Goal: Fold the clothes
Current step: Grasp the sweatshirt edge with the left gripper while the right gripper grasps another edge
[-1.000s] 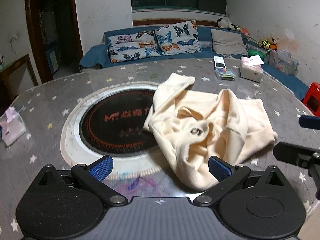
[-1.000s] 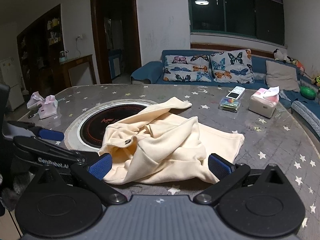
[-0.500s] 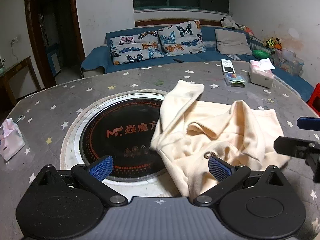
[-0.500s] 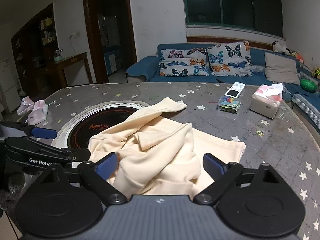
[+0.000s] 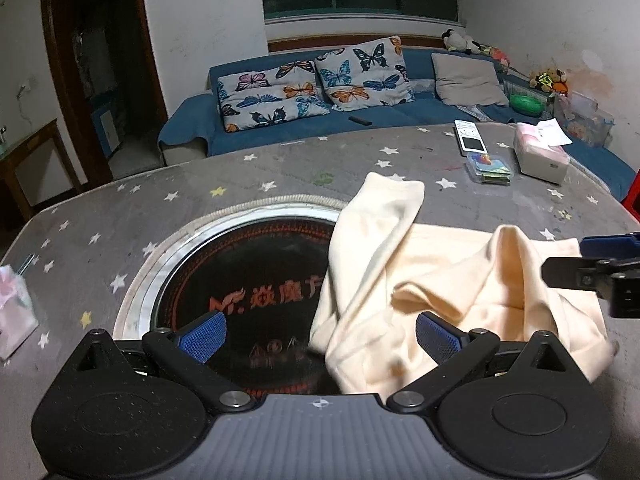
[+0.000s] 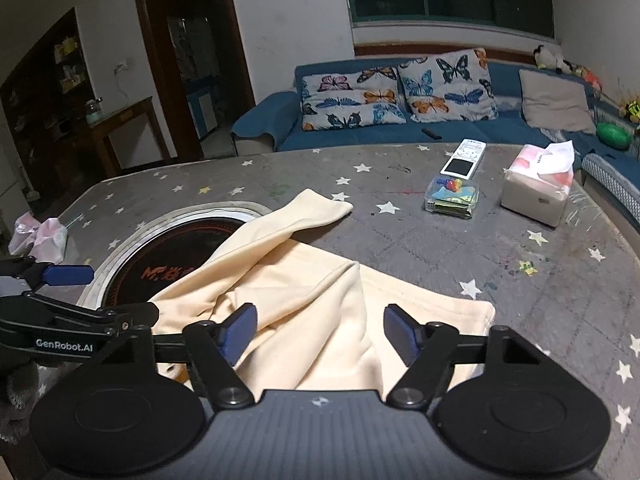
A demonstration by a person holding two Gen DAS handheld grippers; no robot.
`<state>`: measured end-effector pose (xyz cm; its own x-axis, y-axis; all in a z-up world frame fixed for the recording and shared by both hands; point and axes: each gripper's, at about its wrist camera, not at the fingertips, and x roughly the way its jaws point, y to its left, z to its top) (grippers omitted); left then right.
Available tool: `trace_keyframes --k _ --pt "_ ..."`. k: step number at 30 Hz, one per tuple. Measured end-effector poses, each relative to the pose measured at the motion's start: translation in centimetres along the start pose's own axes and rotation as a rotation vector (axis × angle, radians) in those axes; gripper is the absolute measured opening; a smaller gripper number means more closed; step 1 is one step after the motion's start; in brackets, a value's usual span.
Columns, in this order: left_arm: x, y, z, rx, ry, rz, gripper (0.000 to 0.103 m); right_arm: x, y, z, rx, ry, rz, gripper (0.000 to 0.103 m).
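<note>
Crumpled on a grey star-print table (image 6: 460,248), half over its round black hotplate (image 5: 248,280): cream cotton garment (image 6: 304,304), best pinched at separate hem edges by spread-jawed, empty left gripper (image 5: 320,334) and right gripper (image 6: 318,330).

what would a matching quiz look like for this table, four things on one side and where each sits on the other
Things:
1. cream garment
2. remote control
3. tissue box
4. pink packet

Places:
A. far right of the table
B. left edge of the table
C. crumpled in the middle, partly over the round black cooktop
D. just behind the clear plastic box

Pairs: 1-C, 2-D, 3-A, 4-B
</note>
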<state>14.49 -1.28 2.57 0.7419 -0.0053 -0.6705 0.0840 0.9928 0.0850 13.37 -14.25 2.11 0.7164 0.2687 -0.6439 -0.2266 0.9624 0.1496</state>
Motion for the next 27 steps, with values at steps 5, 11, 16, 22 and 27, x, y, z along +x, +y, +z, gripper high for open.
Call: trace_keyframes --k 5,11,16,22,27 --pt "1.7 -0.5 1.3 0.044 -0.004 -0.008 0.095 2.3 -0.4 1.0 -0.003 0.031 -0.013 0.060" --pt "4.7 -1.0 2.7 0.089 0.020 -0.037 0.079 4.9 -1.2 1.9 0.006 0.070 -0.030 0.051" --pt "7.0 -1.3 3.5 0.117 0.050 -0.068 0.070 6.8 -2.0 2.0 0.010 0.110 -0.037 0.042" --pt "8.2 -2.1 3.7 0.155 0.064 -0.094 0.060 7.9 -2.2 1.8 0.003 0.138 -0.027 0.029" --pt "9.1 -2.4 3.4 0.185 0.084 -0.096 0.032 8.0 -1.8 1.7 -0.015 0.144 -0.027 0.016"
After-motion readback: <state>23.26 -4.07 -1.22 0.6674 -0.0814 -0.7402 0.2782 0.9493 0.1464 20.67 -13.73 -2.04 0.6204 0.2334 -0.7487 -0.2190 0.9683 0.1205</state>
